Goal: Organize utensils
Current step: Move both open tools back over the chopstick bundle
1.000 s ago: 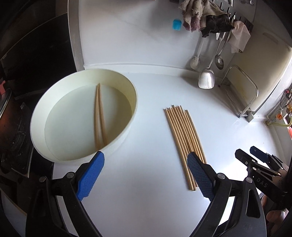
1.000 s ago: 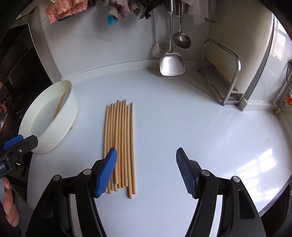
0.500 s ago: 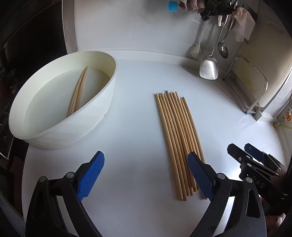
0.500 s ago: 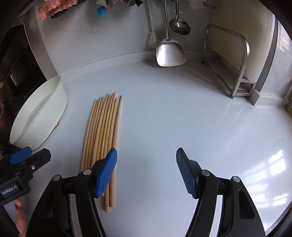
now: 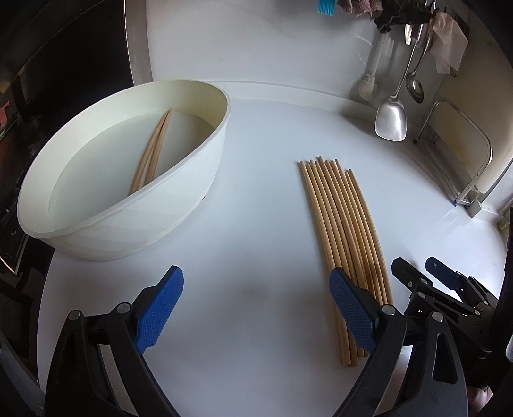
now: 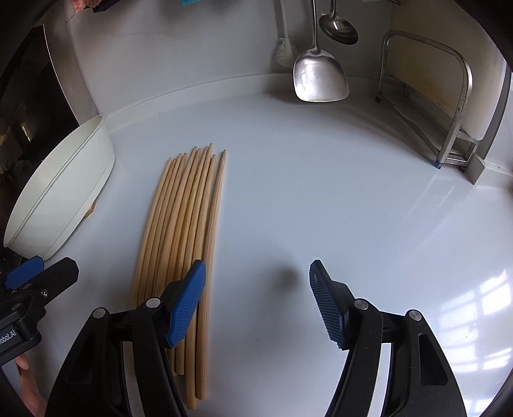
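Note:
Several wooden chopsticks (image 5: 344,224) lie side by side in a row on the white counter (image 5: 256,224); the right wrist view shows the same row of chopsticks (image 6: 186,221) at its left. A white round basin (image 5: 198,173) of water holds two more chopsticks (image 5: 150,157). My left gripper (image 5: 256,308) hangs open low over bare counter, its right finger over the row's near ends. My right gripper (image 6: 256,301) is open too, its left finger above the row's right side. Nothing is between either pair of fingers.
A steel spatula (image 6: 320,77), a ladle (image 6: 338,27) and a brush (image 6: 285,53) hang against the back wall. A metal rack (image 6: 449,106) stands at the right. The basin (image 6: 61,192) sits at the counter's left edge beside a dark stove area.
Both grippers have come down closer to the counter, so the chopsticks and basin look larger. Both stay open and hold nothing.

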Tool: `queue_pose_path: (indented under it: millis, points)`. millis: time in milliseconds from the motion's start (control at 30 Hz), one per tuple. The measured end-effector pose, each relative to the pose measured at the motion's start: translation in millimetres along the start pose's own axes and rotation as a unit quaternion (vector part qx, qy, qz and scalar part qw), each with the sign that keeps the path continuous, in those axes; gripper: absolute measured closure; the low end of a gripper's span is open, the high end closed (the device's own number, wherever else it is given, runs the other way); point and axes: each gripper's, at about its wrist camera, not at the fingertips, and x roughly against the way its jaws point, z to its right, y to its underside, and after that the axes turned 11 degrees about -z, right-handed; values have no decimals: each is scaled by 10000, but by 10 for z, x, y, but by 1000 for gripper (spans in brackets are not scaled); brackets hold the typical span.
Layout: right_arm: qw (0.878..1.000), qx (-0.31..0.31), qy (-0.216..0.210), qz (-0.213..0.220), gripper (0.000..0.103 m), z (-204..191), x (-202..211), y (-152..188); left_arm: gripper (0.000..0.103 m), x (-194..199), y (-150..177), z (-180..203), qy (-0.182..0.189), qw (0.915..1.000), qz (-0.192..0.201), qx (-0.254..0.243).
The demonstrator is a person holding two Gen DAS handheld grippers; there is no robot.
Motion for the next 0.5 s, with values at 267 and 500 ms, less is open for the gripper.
queue_pose_path:
  millis: [267, 500]
  points:
    - [9997, 165, 161, -29, 39, -54, -60, -16, 12, -62, -11, 33, 66, 10000, -61, 19]
    - [9987, 409, 319, -9, 39, -120, -84, -12, 12, -108, -1, 33, 106, 9998, -126, 84]
